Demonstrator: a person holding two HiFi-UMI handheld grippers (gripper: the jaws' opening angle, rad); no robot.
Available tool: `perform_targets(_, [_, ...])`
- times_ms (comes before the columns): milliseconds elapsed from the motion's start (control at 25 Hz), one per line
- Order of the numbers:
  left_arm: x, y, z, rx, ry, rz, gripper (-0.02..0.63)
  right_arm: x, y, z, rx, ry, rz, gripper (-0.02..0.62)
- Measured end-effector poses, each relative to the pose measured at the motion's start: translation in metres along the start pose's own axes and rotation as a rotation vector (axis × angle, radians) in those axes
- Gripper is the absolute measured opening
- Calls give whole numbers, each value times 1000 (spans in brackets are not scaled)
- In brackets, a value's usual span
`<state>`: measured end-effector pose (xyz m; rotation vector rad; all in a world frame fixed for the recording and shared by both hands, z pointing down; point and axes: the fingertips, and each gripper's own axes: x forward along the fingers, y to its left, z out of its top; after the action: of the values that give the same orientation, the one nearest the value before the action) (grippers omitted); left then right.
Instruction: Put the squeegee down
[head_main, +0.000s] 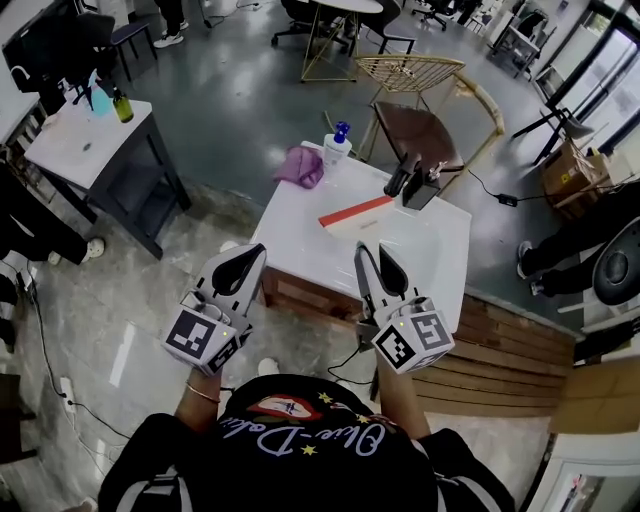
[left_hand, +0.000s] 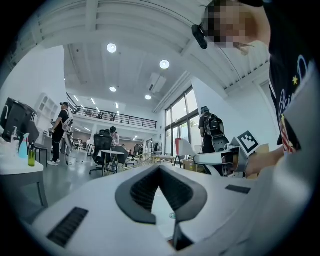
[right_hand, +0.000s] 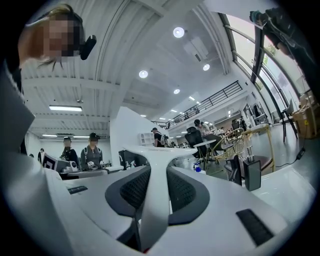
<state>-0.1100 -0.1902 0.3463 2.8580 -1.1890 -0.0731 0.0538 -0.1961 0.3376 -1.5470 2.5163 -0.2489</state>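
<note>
The squeegee (head_main: 356, 211), white with a red blade strip, hangs over the white sink counter (head_main: 300, 245). Its handle runs back into my right gripper (head_main: 373, 256). In the right gripper view the white handle (right_hand: 151, 200) stands between the two dark pads and widens into the head (right_hand: 160, 151) above them. My right gripper (right_hand: 154, 177) is shut on it. My left gripper (head_main: 250, 258) hovers at the counter's near left edge, apart from the squeegee. In its own view the left gripper (left_hand: 160, 171) has its tips together and holds nothing.
On the counter's far side stand a pump bottle with a blue top (head_main: 338, 145), a purple cloth (head_main: 300, 166) and a black faucet with a black dispenser (head_main: 415, 183). A brown chair (head_main: 425, 132) stands behind it. A grey side table (head_main: 95, 150) with bottles is at left.
</note>
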Motion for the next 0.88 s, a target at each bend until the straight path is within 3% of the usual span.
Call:
perform_targets(160, [-6,9,-3,39,26,-14,-6,4,9,-5,6,-4,-19,117])
perform_targets(880, [-28,31,-9,-46,0,-45,-6,5,27,-22,-12,37,-80,117])
